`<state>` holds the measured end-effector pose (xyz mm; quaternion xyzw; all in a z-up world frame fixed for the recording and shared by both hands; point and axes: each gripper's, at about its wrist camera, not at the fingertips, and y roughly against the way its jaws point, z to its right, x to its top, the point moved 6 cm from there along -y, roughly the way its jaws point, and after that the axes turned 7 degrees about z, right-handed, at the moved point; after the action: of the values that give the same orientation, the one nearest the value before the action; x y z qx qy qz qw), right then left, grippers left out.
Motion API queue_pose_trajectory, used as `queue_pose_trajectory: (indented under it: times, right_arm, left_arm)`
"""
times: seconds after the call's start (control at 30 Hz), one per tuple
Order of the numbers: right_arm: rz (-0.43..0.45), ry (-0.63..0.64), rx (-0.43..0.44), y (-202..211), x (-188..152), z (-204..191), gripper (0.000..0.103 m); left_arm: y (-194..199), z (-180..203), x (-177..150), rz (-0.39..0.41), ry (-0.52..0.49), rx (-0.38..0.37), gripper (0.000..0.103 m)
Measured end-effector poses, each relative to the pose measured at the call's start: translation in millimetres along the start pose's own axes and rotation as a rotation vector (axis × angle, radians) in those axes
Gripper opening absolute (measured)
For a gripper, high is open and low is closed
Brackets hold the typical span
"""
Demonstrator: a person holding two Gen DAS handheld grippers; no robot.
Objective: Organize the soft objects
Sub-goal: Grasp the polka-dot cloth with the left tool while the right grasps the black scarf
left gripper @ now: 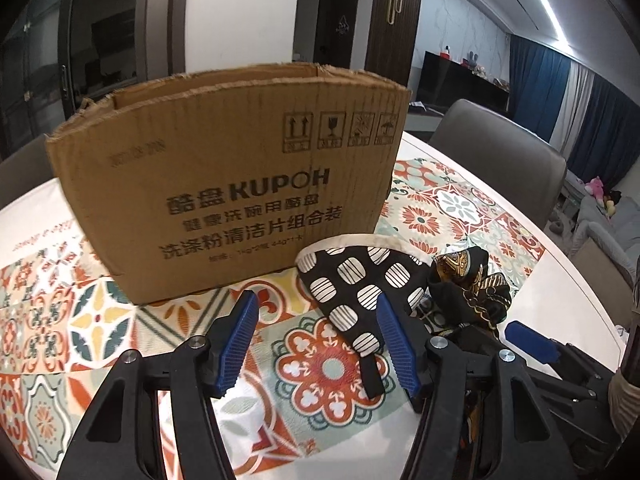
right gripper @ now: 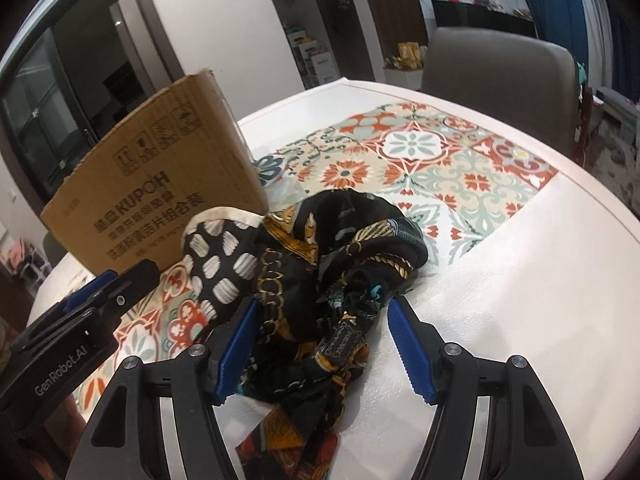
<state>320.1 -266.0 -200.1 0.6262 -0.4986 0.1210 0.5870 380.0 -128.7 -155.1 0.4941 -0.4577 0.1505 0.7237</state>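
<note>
The left gripper (left gripper: 316,316) has its blue ribbed jaws spread wide, holding nothing, above the patterned tile-print tablecloth (left gripper: 332,368). At its right fingertip, toward 1 o'clock, lies the black oven mitt with white striped dots and cream trim (left gripper: 360,276), its narrow end reaching in between the jaws. Just beyond, at 2 o'clock, the crumpled black-and-gold printed silk scarf (left gripper: 472,284) touches the mitt.

The right gripper (right gripper: 322,316) is likewise spread wide, its jaws straddling the scarf (right gripper: 344,264), whose folds lie bunched between them, with no pad clearly pressing the cloth. The mitt (right gripper: 224,260) sits at 10 o'clock, against the scarf.

Behind both cloths, at 11 o'clock, stands the open brown cardboard box printed KUPOH (left gripper: 224,184) on the white round table (right gripper: 520,280). A grey upholstered chair (right gripper: 496,64) stands at 1 o'clock past the table edge.
</note>
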Motion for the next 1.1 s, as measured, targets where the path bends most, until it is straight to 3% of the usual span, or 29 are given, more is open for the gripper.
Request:
queue_pose_trajectory:
  times: [0.27, 0.7, 0.83, 0.93, 1.1]
  right_arm:
    - [-0.02, -0.014, 0.007, -14.8, -1.6, 0.3, 0.067]
    - [-0.027, -0.007, -0.009, -30.0, 4.4, 2.0, 0.067]
    - [-0.03, 0.012, -0.009, -31.8, 5.3, 0.8, 0.066]
    - [-0.029, 0.018, -0.006, -32.0, 5.2, 0.5, 0.06]
    - [-0.041, 0.046, 0.004, -33.8, 4.5, -1.2, 0.033]
  left_arm:
    - [-27.8, 4.9, 0.1, -0.033, 0.018, -0.045, 0.059]
    - [-65.9, 5.8, 2.9, -0.083, 0.044, -0.048, 0.054]
    - [-71.6, 8.8, 3.3, -0.087, 0.038, -0.054, 0.045]
    - [-74.4, 12.1, 2.0, -0.083, 0.043, -0.053, 0.033]
    - [-76.1, 15.7, 0.1, -0.066, 0.044, -0.035, 0.017]
